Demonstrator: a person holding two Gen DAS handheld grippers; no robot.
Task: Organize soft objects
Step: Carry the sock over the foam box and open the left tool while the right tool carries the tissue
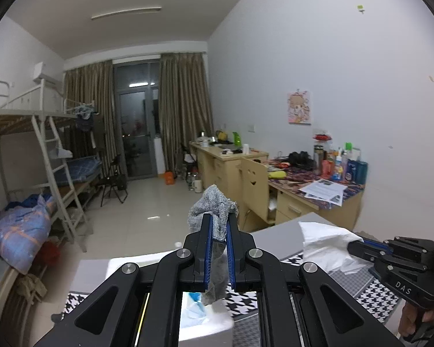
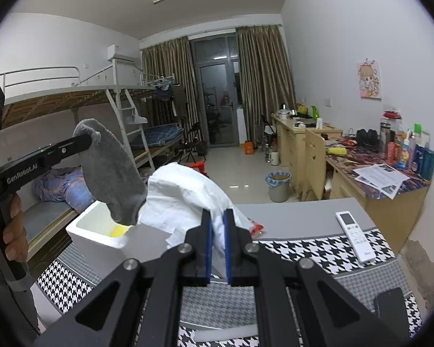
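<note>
My left gripper (image 1: 218, 217) is shut on a grey sock (image 1: 212, 202), which bunches above the fingertips and hangs down between them. In the right wrist view the same sock (image 2: 110, 173) dangles from the left gripper (image 2: 91, 137) over a white foam box (image 2: 95, 237). My right gripper (image 2: 217, 212) is shut on a crumpled white cloth (image 2: 182, 193) held above the table. The left wrist view shows this white cloth (image 1: 324, 245) in the right gripper (image 1: 354, 243) at the right edge.
The table carries a black-and-white houndstooth cover (image 2: 303, 251). On it lie a white remote (image 2: 356, 235), a red packet (image 2: 256, 228) and a dark phone (image 2: 390, 306). Something yellow sits in the foam box. A cluttered desk (image 2: 376, 179), a bin (image 2: 277, 186) and bunk beds (image 2: 72, 101) stand beyond.
</note>
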